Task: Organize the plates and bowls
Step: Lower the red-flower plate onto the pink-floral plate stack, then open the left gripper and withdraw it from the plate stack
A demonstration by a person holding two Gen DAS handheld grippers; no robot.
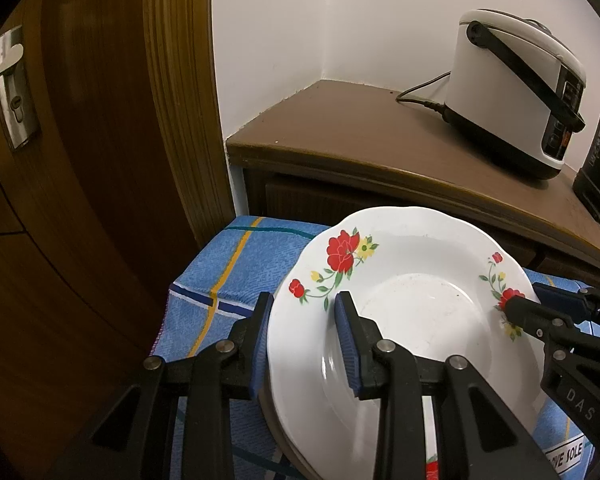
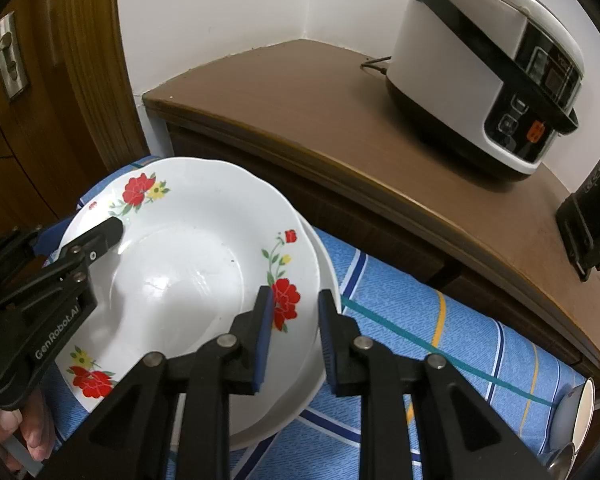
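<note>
Nearest the left wrist camera, the left gripper straddles the near-left rim of a white, scallop-edged ceramic plate with red and yellow flowers. One blue-padded finger lies outside the rim and the other inside on the plate's face, so the jaws are pinched on that rim. In the right wrist view the right gripper does the same on the opposite side: its inner pad rests by a red flower, its outer pad sits past the edge, and the jaws are clamped on the rim. Each gripper also shows in the other's camera, the black tip lying on the plate's flowered border.

The flowered plate rests on top of other plain white dishes, whose edges peek out beneath it on the right side; how many lie there cannot be told. The stack stands on a blue checked cloth with yellow, white and dark stripes. A person's hand is at the lower left of the right wrist view, behind the left gripper's body. At the cloth's far right edge, a small white cup and a metal spoon lie partly cut off.

Beyond the cloth stands a dark brown wooden cabinet. On its top sits a white and black electric rice cooker with a black carrying handle, its cord trailing behind. To the left is a brown wooden door with a metal lever handle.
</note>
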